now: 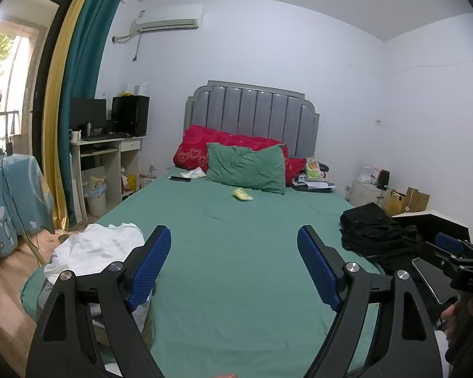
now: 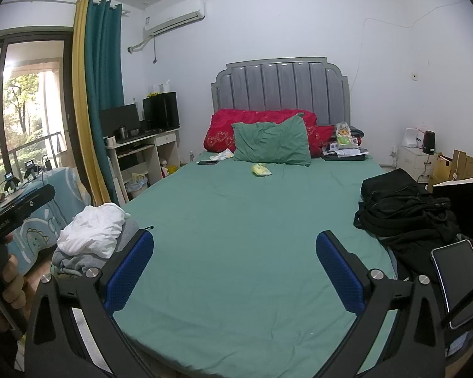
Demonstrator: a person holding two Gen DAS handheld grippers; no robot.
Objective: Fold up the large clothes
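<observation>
Bare green sheet (image 2: 236,236) open mid-bed, white clothes pile (image 2: 93,231) left edge (crumpled), black bag (image 2: 400,208) right edge

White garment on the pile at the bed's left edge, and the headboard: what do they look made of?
The white garment looks like thin woven cloth, probably cotton, matte, with sharp crumples and soft folds. The grey piece under it seems thicker, maybe a knit; not certain. The headboard looks like grey padded upholstery, velvet or faux leather, in vertical channels with small glints near the top.
</observation>
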